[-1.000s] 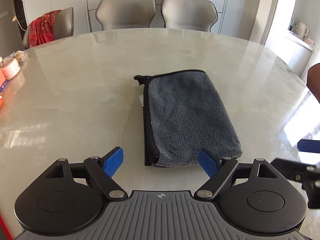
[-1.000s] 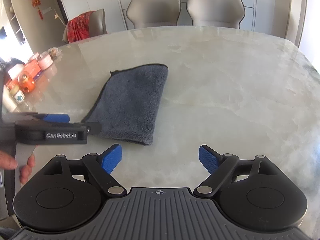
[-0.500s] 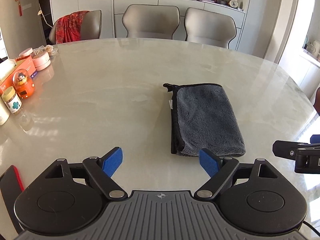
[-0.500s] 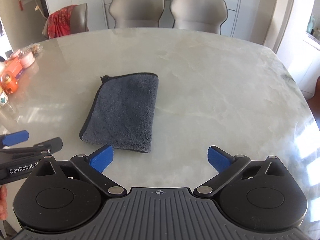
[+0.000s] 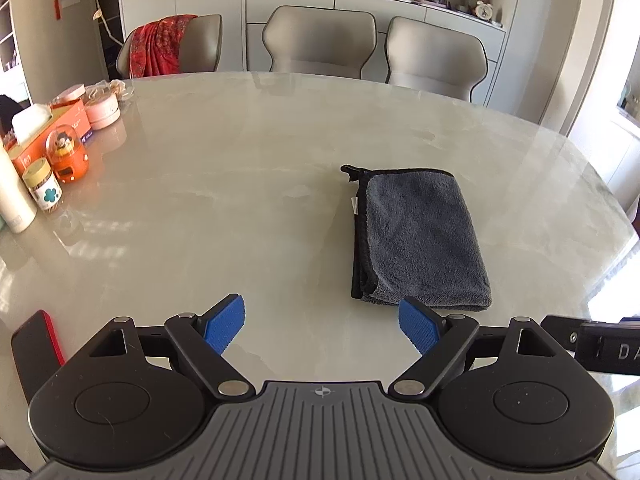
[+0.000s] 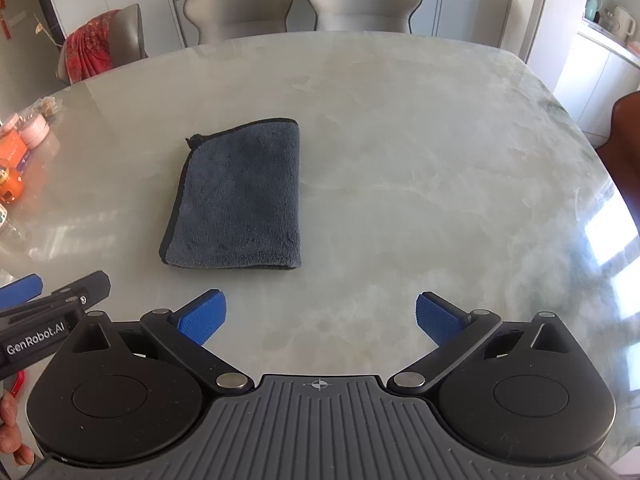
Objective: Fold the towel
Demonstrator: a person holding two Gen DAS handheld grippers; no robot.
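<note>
Over the table's [image 5: 240,168] near edge both grippers have drawn back since a second ago. By its left edge stand jars [image 5: 42,186] and a phone [image 5: 34,344]. Left gripper [image 5: 322,320] and right gripper [image 6: 318,314] hover spread wide, empty. Mid-table lies the folded towel [image 5: 420,236], long axis running near-to-far, unobstructed.

A pale marble table [image 5: 240,184] is carrying a folded grey towel [image 5: 420,236], lying flat right of centre. Along its left edge are standing an orange tissue box [image 5: 48,128], a pink round tin [image 5: 102,109], an orange dome toy [image 5: 66,154], a small jar [image 5: 42,185] and a white bottle [image 5: 12,196]; a red phone [image 5: 38,340] is lying at the near corner.
</note>
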